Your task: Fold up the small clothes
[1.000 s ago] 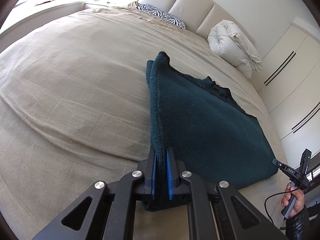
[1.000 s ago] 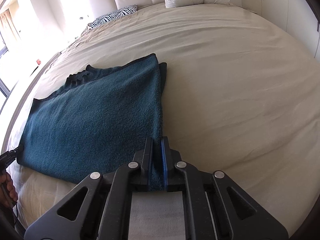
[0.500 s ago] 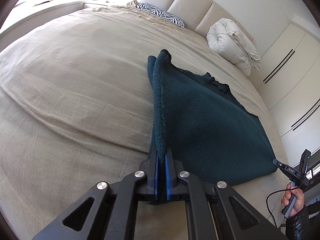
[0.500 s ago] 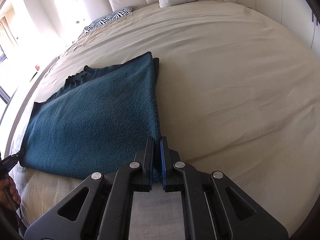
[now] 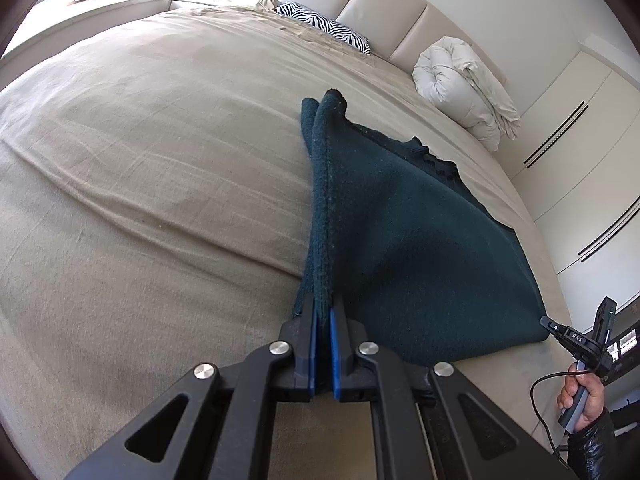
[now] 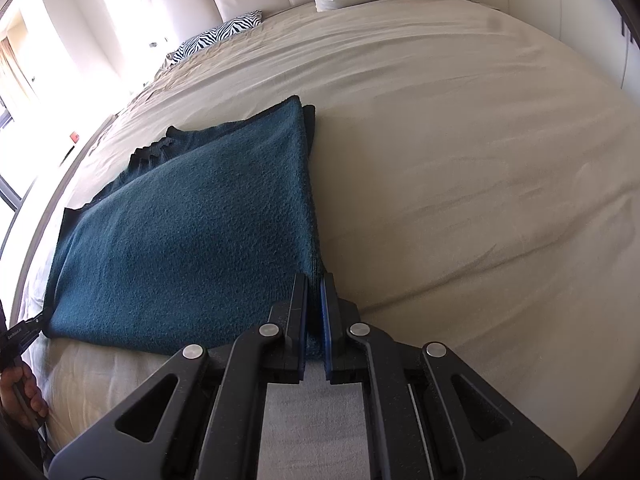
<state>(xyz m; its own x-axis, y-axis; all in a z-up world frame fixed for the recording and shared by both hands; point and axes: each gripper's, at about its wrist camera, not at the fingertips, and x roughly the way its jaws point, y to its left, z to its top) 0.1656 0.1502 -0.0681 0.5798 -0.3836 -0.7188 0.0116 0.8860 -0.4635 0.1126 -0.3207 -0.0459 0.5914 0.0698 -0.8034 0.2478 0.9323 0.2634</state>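
Both corners of the teal sweater [image 5: 420, 240] have lifted a little; left gripper [image 5: 324, 312] and right gripper [image 6: 316, 292] pinch them tight. Maybe a thick edge slips out over the bed [image 5: 160, 160].

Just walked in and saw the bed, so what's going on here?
A person is folding a dark teal knit garment on the bed. Each hand holds tongs: the left tongs and right tongs are both shut on the garment's near corners. The garment lies doubled over, its near edge lifted off the cover.
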